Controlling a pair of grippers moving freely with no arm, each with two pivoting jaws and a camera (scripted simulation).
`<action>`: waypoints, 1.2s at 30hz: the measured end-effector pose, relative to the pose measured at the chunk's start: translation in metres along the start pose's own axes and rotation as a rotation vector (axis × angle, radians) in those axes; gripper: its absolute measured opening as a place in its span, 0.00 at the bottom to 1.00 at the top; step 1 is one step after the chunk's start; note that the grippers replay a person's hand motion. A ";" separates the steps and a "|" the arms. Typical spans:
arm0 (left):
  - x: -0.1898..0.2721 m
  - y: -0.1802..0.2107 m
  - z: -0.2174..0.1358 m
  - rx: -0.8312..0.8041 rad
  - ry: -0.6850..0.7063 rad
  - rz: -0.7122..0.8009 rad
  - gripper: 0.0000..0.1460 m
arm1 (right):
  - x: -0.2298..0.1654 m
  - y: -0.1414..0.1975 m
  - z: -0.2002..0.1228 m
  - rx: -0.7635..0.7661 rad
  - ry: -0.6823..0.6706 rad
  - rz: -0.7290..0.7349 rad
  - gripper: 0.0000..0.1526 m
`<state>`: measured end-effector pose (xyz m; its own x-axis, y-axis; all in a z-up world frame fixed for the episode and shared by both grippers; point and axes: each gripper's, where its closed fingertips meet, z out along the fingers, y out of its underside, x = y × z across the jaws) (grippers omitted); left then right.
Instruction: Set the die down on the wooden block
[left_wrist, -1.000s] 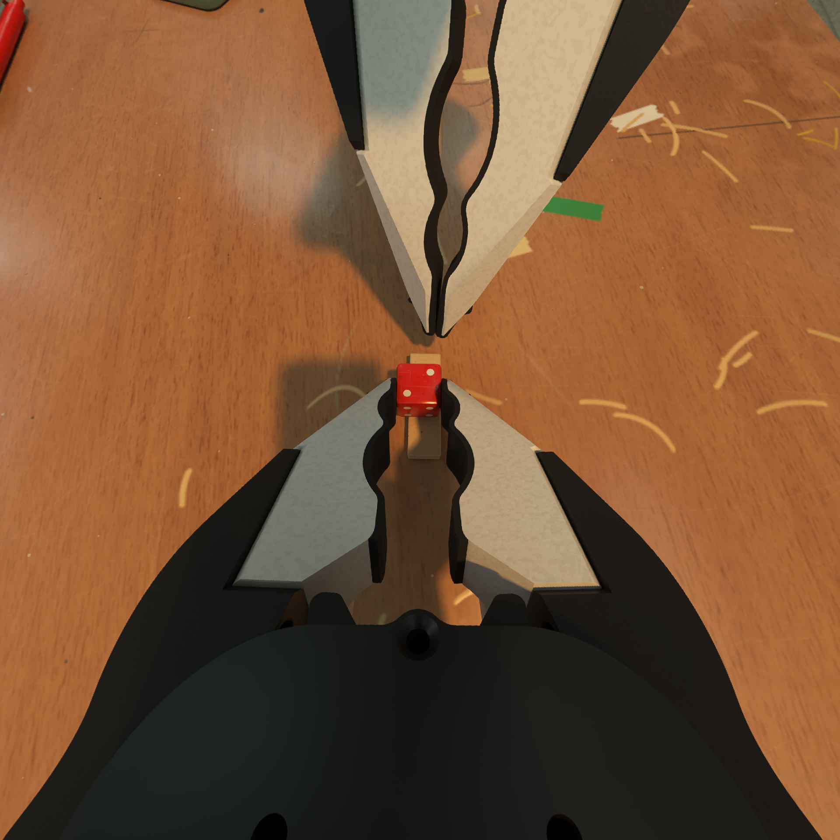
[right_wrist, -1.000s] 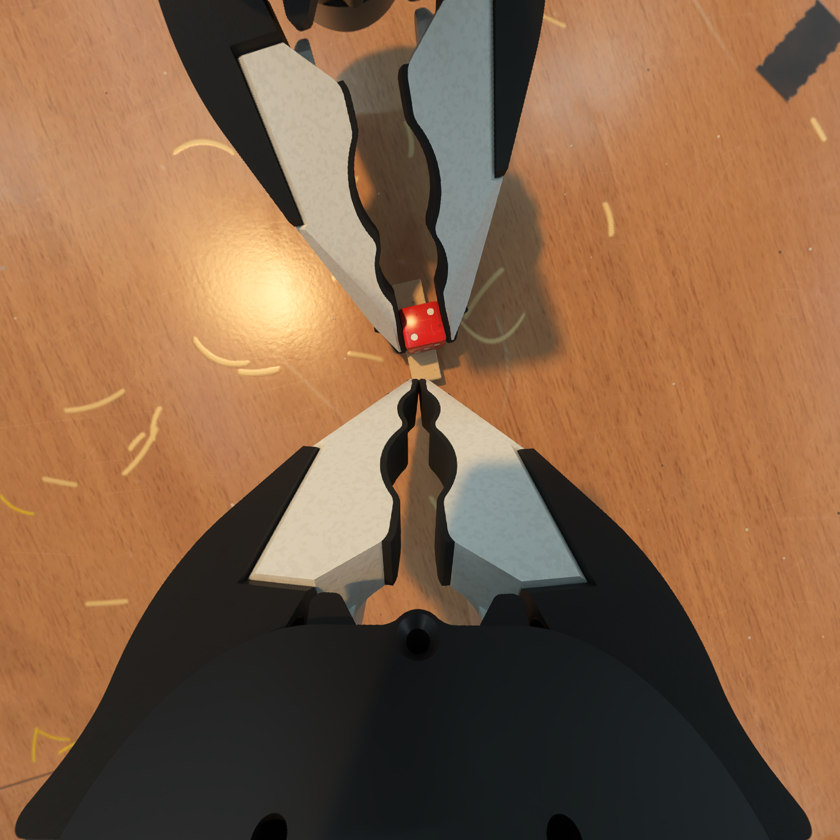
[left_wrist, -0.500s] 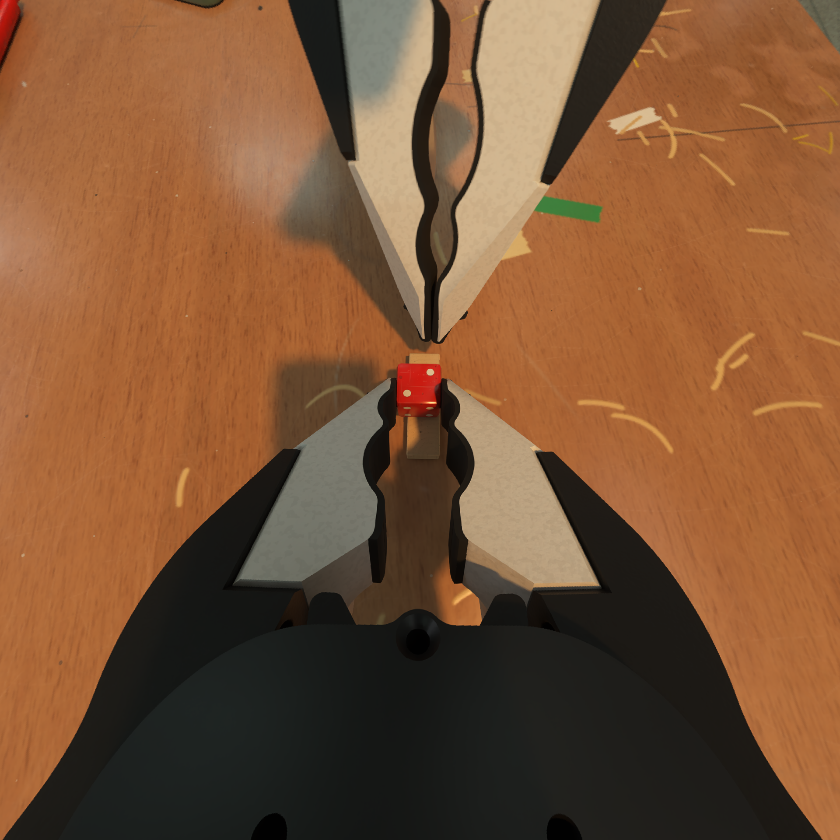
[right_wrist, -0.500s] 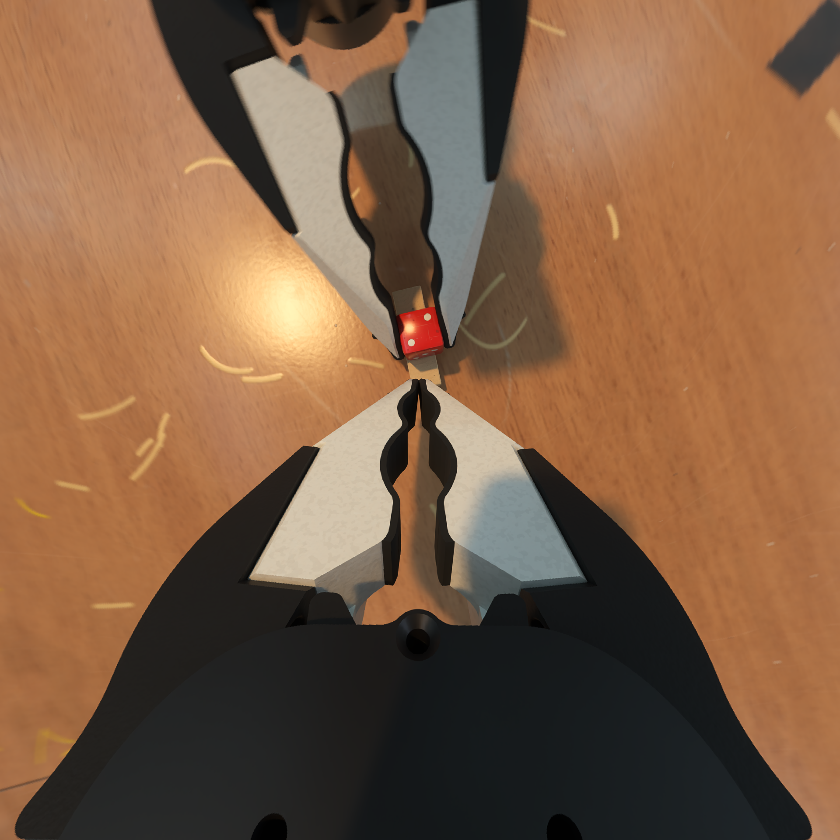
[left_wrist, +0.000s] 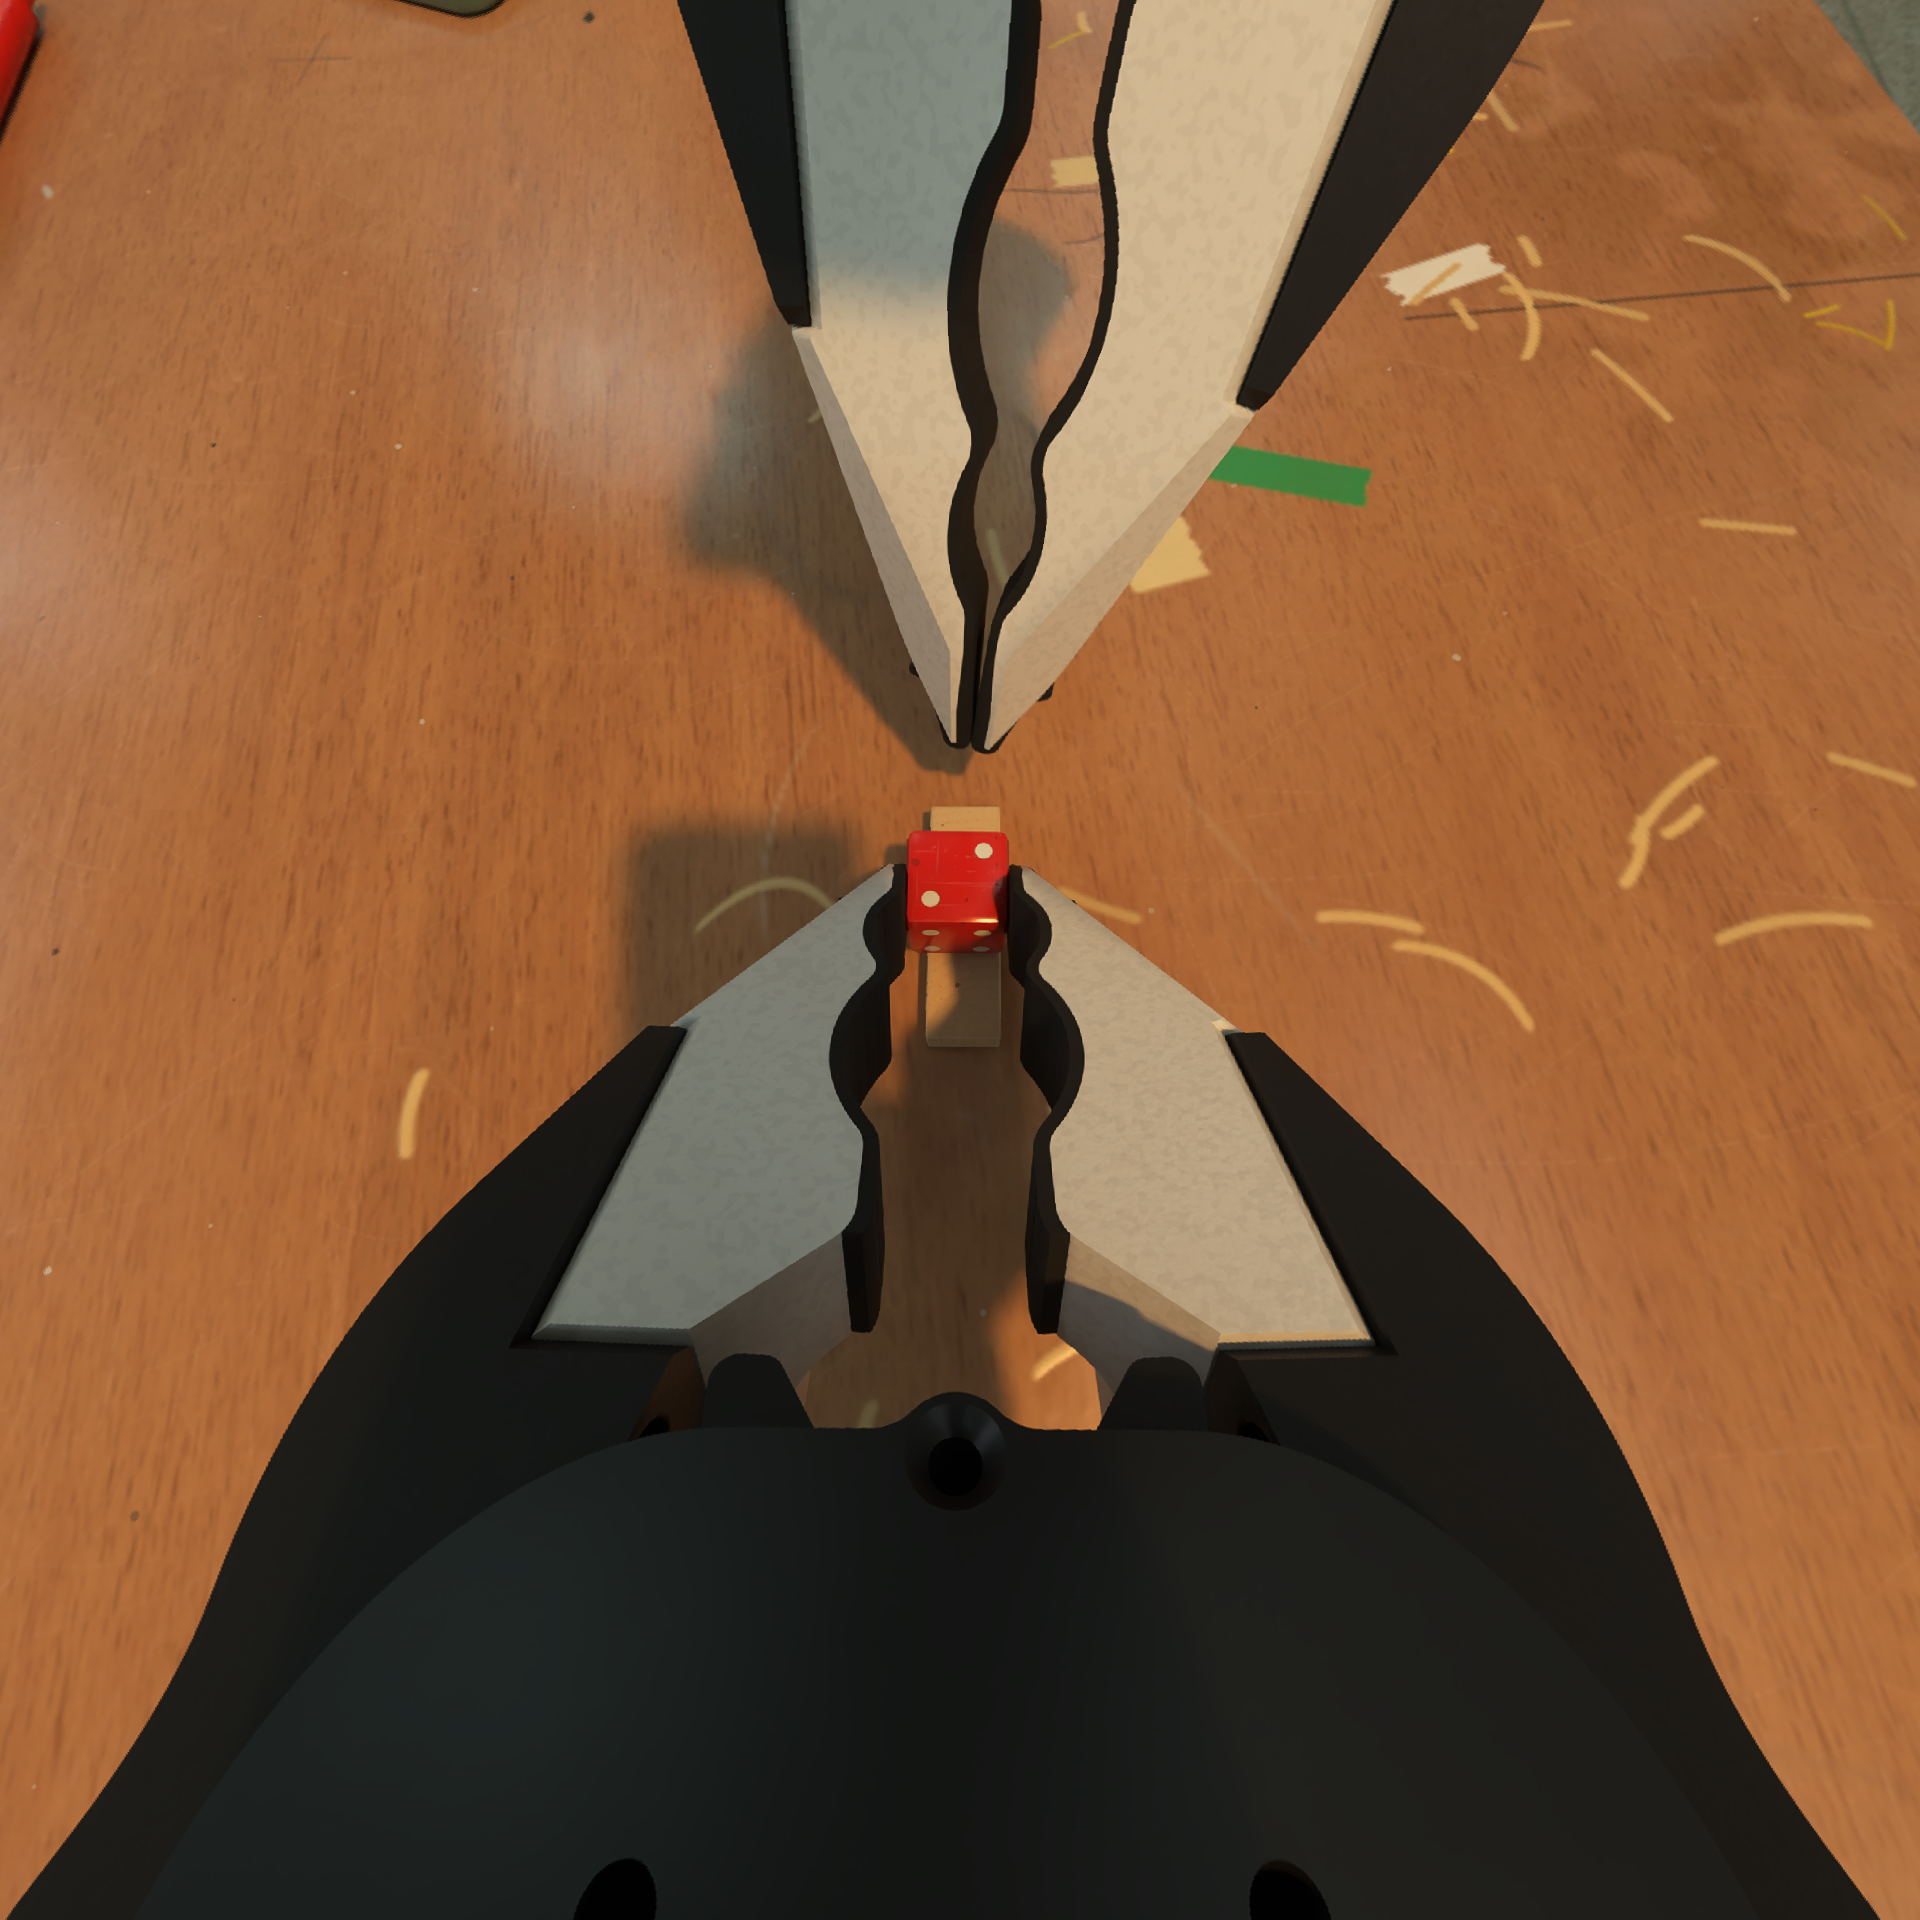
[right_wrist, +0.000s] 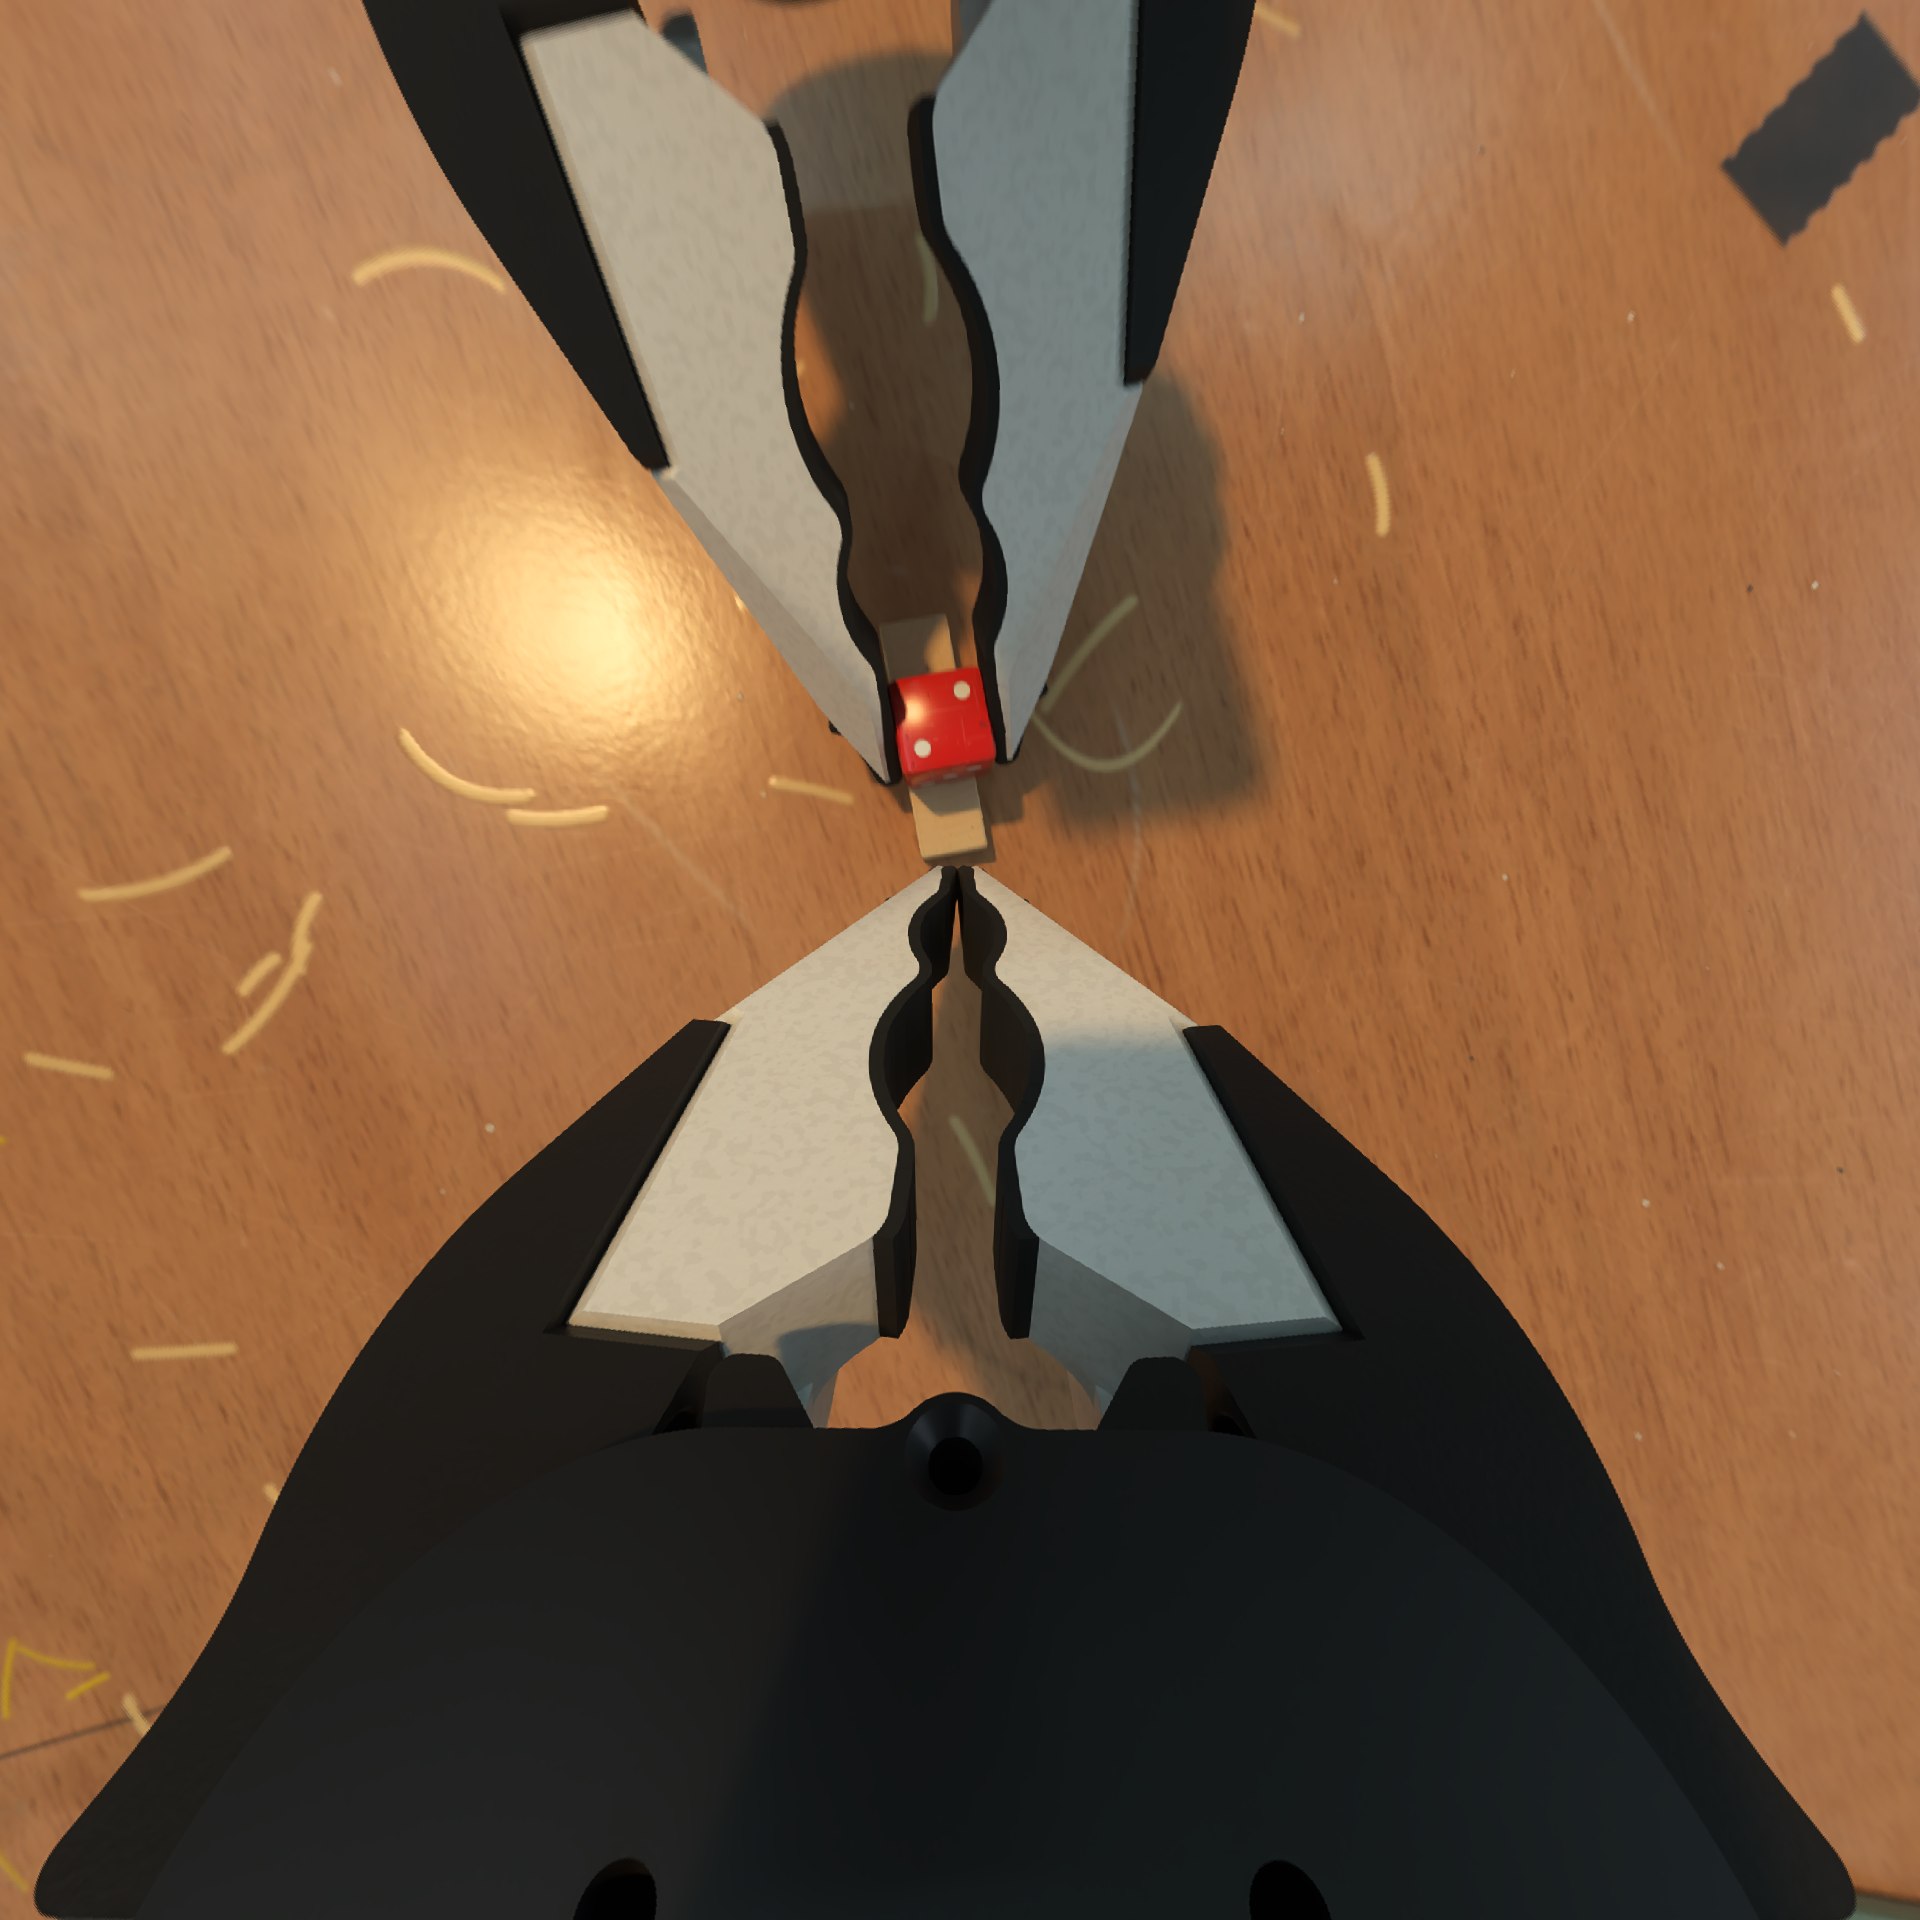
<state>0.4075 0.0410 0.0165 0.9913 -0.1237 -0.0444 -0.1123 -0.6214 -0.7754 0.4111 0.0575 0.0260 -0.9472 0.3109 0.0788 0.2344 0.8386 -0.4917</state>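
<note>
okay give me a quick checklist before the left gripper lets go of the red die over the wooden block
1. Left gripper shut on the red die: ok.
2. Die lined up over the wooden block: ok.
3. Die resting on the block: cannot tell.
4. Right gripper shut, empty, clear of the die: ok.
5. Block lying flat on the wooden table: ok.

Glossy red plastic-looking die (left_wrist: 957, 891); matt pale wooden block (left_wrist: 962, 1010); polished brown wood-grain worktop (left_wrist: 416, 623), glare patch; matt black claw (left_wrist: 957, 894) shells, speckled grey fingers (left_wrist: 748, 1122).
</note>
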 end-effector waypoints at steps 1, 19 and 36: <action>0.000 0.000 0.000 0.000 0.000 0.000 0.13 | 0.001 0.003 0.000 -0.026 0.008 -0.008 0.00; 0.000 0.000 0.000 0.000 0.005 -0.002 0.13 | -0.001 -0.005 0.003 -0.023 -0.035 0.012 0.00; 0.000 0.000 0.000 0.000 -0.004 0.007 0.13 | 0.002 -0.008 0.000 -0.025 0.029 -0.020 0.00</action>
<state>0.4072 0.0408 0.0163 0.9908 -0.1252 -0.0521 -0.1192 -0.6207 -0.7749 0.4070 0.0518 0.0299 -0.9452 0.3063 0.1133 0.2211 0.8554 -0.4684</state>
